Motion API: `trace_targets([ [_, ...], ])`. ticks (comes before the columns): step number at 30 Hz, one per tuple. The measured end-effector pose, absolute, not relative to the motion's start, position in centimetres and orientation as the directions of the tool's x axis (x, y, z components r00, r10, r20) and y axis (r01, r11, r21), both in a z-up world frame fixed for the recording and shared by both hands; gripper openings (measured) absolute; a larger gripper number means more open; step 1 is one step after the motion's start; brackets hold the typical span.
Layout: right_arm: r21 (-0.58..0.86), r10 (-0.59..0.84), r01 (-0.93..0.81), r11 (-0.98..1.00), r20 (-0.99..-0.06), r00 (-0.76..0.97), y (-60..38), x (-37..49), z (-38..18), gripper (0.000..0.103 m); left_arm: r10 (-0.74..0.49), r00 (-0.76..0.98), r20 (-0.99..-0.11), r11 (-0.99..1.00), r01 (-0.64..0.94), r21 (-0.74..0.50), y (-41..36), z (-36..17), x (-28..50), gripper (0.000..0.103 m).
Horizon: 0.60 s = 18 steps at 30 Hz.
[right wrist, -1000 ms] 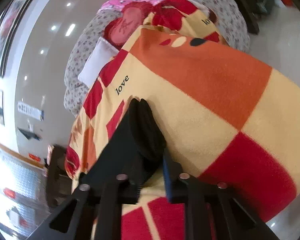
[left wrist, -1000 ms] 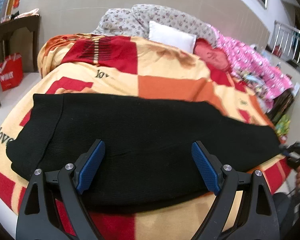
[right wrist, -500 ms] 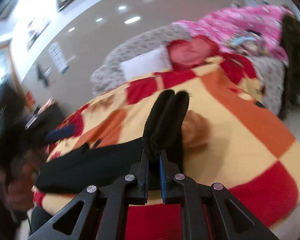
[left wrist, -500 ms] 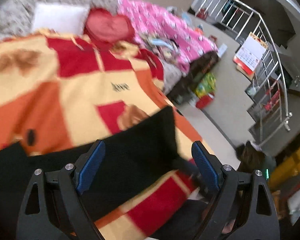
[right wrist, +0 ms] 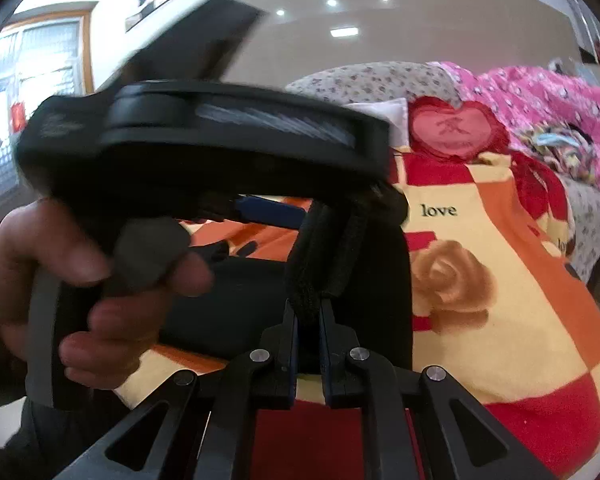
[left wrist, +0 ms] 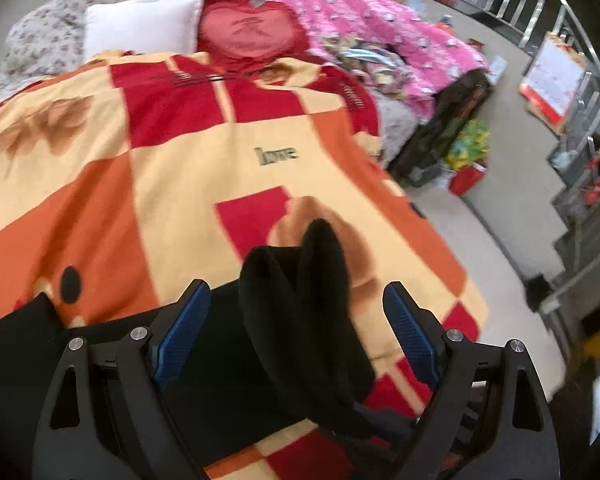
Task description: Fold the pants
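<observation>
While the black pants (left wrist: 228,380) are lying across the near end of the patchwork blanket (left wrist: 148,184), their long axis is running crosswise to the bed, from the lower left edge of the left wrist view toward the near right corner of the blanket. One end is being lifted off the blanket there: two rounded black folds are standing upright, pointing up toward the heart cushion (left wrist: 252,32) at the head of the bed.

The right gripper (right wrist: 309,344) is pinching the base of those raised folds, its jaws clenched on the fabric with only the cloth between them. The left gripper (left wrist: 296,336) is hovering over the same raised end with its jaws spread wide; the folds are rising between the blue pads (left wrist: 182,332) without either pad pressing on them. In the right wrist view a hand (right wrist: 80,288) is gripping the left gripper's handle just left of the folds.

A second ago the pants were lying flat and fully stretched out across the blanket, and the left gripper was facing their middle; now it is facing the lifted end, near the blanket's corner beside the floor (left wrist: 512,160).
</observation>
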State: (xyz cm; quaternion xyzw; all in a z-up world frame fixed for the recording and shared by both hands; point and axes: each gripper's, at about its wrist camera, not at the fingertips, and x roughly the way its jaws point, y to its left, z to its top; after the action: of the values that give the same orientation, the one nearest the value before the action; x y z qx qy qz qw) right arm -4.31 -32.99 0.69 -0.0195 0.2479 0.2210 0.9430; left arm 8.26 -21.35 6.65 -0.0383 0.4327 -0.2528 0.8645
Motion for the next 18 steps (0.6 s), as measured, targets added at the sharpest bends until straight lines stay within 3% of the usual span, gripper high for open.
trace_targets([
  [3,0.037,0.401,-0.439,0.898,-0.480,0.780,-32.1,-4.5,0.6,0.008,-0.458,0.542,-0.705,0.885,0.352,-0.304,-20.0,6.5,8.6,0.081],
  [5,0.033,0.400,-0.439,0.898,-0.480,0.781,-32.0,-4.5,0.6,0.008,-0.494,0.516,-0.700,0.867,0.354,-0.351,-19.2,6.2,9.2,0.046],
  [7,0.042,0.402,-0.436,0.899,-0.477,0.782,-32.0,-4.4,0.5,0.008,-0.503,0.509,-0.699,0.863,0.345,-0.370,-18.7,6.1,9.2,0.029],
  [10,0.049,0.397,-0.428,0.903,-0.479,0.783,-32.2,-4.3,0.5,0.008,-0.515,0.518,-0.683,0.856,0.341,-0.388,-18.1,6.0,9.0,0.012],
  [18,0.045,0.383,-0.408,0.912,-0.452,0.805,-31.4,-4.9,0.9,0.008,-0.571,0.524,-0.632,0.821,0.366,-0.439,-16.6,6.7,8.7,0.008],
])
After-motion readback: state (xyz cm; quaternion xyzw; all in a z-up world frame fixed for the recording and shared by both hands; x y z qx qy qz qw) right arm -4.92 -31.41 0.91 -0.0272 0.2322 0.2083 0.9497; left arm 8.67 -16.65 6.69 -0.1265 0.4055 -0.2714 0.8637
